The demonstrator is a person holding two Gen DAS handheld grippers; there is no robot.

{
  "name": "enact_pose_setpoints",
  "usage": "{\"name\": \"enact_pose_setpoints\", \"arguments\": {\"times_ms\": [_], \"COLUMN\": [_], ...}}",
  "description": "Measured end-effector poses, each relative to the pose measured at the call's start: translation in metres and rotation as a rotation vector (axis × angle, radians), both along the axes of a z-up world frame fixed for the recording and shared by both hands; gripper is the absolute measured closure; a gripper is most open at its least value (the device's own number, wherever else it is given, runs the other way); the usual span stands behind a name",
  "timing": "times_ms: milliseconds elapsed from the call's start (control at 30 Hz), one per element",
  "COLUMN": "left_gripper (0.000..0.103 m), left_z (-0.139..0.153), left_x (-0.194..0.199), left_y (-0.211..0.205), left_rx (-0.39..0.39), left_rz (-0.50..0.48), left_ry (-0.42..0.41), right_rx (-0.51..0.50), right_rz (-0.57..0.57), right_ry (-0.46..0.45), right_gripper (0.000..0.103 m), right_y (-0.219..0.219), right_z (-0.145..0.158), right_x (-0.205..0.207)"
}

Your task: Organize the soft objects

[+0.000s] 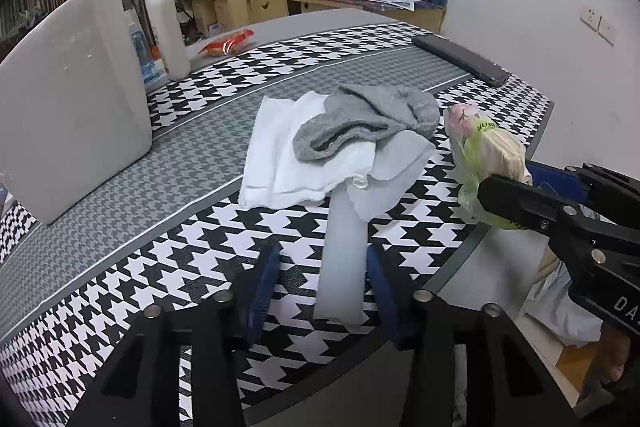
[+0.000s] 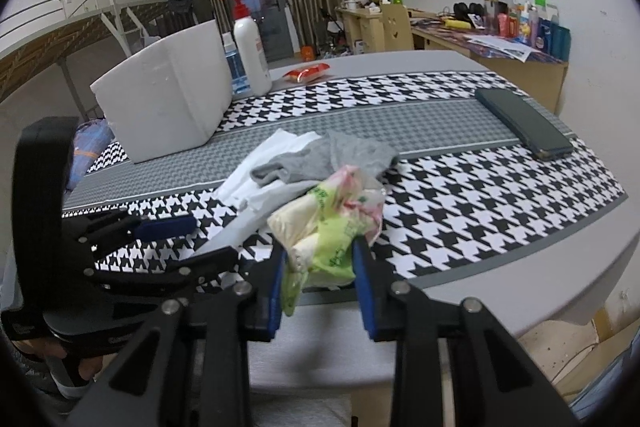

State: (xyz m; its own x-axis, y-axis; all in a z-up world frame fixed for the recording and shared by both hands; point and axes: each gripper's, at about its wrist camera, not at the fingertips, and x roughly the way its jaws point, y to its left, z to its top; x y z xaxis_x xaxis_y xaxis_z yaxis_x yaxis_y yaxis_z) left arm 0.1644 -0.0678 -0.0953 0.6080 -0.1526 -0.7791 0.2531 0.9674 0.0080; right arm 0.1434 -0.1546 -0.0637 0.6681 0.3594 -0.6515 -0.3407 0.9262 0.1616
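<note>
A grey sock (image 1: 368, 123) lies on a white cloth (image 1: 288, 163) in the middle of the houndstooth table mat (image 1: 200, 267); both also show in the right wrist view, the sock (image 2: 320, 159) over the cloth (image 2: 256, 183). A pale translucent strip (image 1: 344, 267) runs from the pile toward my left gripper (image 1: 323, 291), which is open with the strip between its blue pads. My right gripper (image 2: 319, 281) is shut on a crumpled green and pink plastic packet of tissues (image 2: 328, 227), held just above the mat at the near edge. That packet shows in the left wrist view (image 1: 480, 147) too.
A white foam box (image 1: 72, 107) stands at the left, with a white pump bottle (image 1: 166, 23) and a red snack packet (image 1: 228, 43) behind it. A dark phone (image 1: 460, 61) lies at the far right of the mat. A cluttered desk stands behind the table.
</note>
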Motion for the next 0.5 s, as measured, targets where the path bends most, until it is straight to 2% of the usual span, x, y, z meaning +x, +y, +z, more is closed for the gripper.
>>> {"name": "enact_pose_setpoints", "arguments": {"times_ms": [100, 233, 500], "left_gripper": [0.065, 0.079, 0.084], "left_z": [0.000, 0.001, 0.001], "left_x": [-0.001, 0.000, 0.002], "left_y": [-0.003, -0.011, -0.016], "left_rx": [0.009, 0.013, 0.040], "left_rz": [-0.008, -0.019, -0.004], "left_ry": [-0.002, 0.005, 0.007], "right_rx": [0.002, 0.000, 0.009], "right_rz": [-0.002, -0.007, -0.036], "right_ry": [-0.003, -0.012, -0.028], "right_gripper": [0.068, 0.068, 0.068], "right_y": [-0.002, -0.004, -0.012], "right_z": [0.001, 0.003, 0.008], "right_x": [-0.001, -0.002, -0.002]}}
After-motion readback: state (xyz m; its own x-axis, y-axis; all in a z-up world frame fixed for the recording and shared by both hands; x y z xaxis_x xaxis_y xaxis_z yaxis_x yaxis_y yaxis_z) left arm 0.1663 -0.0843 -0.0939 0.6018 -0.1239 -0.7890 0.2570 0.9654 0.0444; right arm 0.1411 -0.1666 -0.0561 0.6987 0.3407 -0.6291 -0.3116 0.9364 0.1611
